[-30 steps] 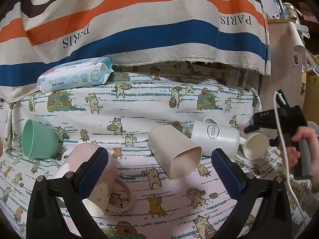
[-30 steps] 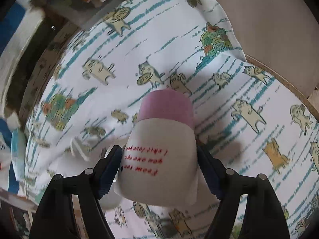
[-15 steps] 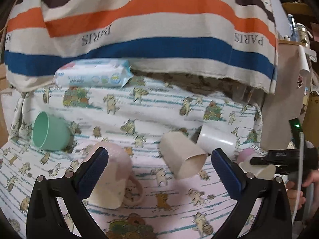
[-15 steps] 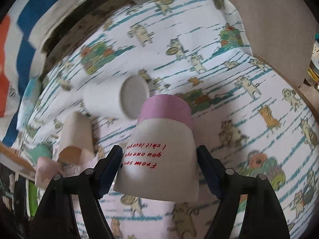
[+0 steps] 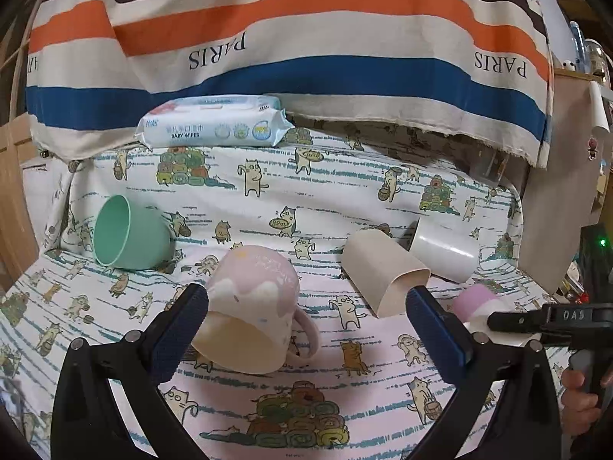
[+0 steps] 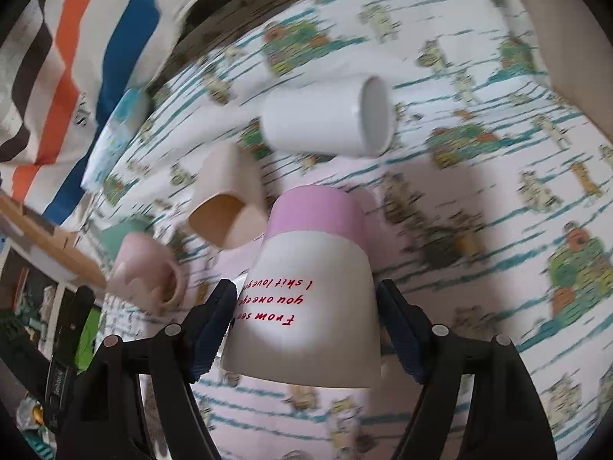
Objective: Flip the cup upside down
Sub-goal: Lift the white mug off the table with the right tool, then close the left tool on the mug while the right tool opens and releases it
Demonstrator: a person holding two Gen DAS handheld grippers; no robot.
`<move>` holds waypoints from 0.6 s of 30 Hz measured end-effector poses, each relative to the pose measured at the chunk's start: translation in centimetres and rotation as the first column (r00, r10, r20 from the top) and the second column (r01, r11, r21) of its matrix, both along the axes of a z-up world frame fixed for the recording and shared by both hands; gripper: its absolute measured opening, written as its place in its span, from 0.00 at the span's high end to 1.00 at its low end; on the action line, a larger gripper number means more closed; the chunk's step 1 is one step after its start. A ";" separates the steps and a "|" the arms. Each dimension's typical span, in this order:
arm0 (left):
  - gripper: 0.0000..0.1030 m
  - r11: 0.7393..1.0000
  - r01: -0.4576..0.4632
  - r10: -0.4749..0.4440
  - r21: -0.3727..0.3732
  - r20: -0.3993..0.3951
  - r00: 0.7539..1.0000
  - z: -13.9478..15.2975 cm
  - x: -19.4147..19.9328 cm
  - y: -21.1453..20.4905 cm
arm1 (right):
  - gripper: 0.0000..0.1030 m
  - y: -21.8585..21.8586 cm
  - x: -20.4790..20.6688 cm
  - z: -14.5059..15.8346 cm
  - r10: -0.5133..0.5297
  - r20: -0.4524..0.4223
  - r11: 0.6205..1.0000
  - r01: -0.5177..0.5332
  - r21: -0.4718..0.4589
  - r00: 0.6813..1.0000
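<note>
Since the earlier frames, our right gripper point(image 6: 306, 329) has swung its load round from a steep downward look at the cloth to a flatter heading, with the far cups now in its view. Item held: white tapered cup with a pink base band and red handwritten lettering point(image 6: 306, 287), pinched at its wider, open end between the blue-padded fingers point(image 6: 214, 326), pink base pointing away from us, lettering reading inverted; whether its rim touches the cartoon-cat printed cloth point(image 6: 498, 306) we cannot tell. Left gripper point(image 5: 306, 329): fingers spread wide, holding nothing, hovering over a pink-and-cream glazed mug with a loop handle point(image 5: 253, 306), which lies tipped with its mouth toward us. Also on the cloth: beige squarish tumbler on its side point(image 5: 383, 272), plain white cylindrical mug on its side point(image 5: 444, 253), mint-green plastic cup on its side point(image 5: 126, 234), pale blue packet of baby wipes point(image 5: 214, 122) at the back beneath a striped PARIS sheet point(image 5: 306, 38). Handling note, our judgement: we finish the turn until the rim is level and facing down, lower it onto a bare patch well apart from the beige tumbler, and part the fingers only once the rim sits flat, since soft cloth may tip a tapered cup.
</note>
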State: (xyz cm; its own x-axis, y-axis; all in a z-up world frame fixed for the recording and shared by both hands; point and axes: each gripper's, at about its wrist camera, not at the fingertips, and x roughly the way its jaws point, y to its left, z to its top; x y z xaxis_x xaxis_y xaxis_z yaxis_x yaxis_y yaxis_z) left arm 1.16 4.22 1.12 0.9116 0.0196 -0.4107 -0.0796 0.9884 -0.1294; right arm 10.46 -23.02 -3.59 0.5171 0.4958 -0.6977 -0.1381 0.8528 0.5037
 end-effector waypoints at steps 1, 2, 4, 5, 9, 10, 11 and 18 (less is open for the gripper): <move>0.00 1.000 -0.002 0.002 0.002 0.004 1.000 0.2 -0.1 0.0 | 0.26 0.2 -0.3 0.1 0.005 0.001 1.000 -0.005 0.003 1.000; 0.00 1.000 -0.006 0.005 0.006 0.011 1.000 0.4 -0.3 0.1 | 0.26 0.3 -0.6 0.2 0.008 0.007 1.000 -0.008 0.006 1.000; 0.00 1.000 -0.015 0.015 0.013 0.025 1.000 0.8 -0.5 0.1 | 0.27 0.5 -1.2 0.7 0.011 0.032 1.000 -0.012 0.009 0.999; 0.00 1.000 -0.019 0.018 0.012 0.028 0.999 1.0 -0.5 0.1 | 0.27 0.5 -1.4 0.9 0.009 0.045 1.000 -0.009 0.015 0.999; 0.00 1.000 -0.014 0.014 0.007 0.036 0.999 1.5 -0.7 0.2 | 0.38 0.6 -2.1 2.1 0.012 0.105 0.999 -0.017 0.051 0.994; 0.00 1.000 -0.014 0.013 0.015 0.043 0.999 1.7 -0.8 0.1 | 0.50 0.8 -2.2 2.1 0.010 0.108 0.998 -0.016 0.053 0.994; 0.00 1.000 -0.012 0.011 0.022 0.049 0.999 1.8 -0.9 0.0 | 0.56 1.1 -2.2 2.1 0.017 0.099 0.999 -0.021 0.045 0.995; 0.00 0.999 0.008 -0.010 0.049 0.041 0.999 1.7 -1.1 -0.3 | 0.54 2.4 -3.3 2.8 0.084 0.135 0.996 -0.086 0.010 0.987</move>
State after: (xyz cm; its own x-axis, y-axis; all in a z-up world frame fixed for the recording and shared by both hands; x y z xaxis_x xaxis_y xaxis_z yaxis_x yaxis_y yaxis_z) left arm 0.01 3.95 2.86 0.9278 0.0301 -0.3718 -0.0660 0.9943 -0.0843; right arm 7.18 -20.64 -0.84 0.5609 0.5519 -0.6170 -0.2767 0.8275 0.4886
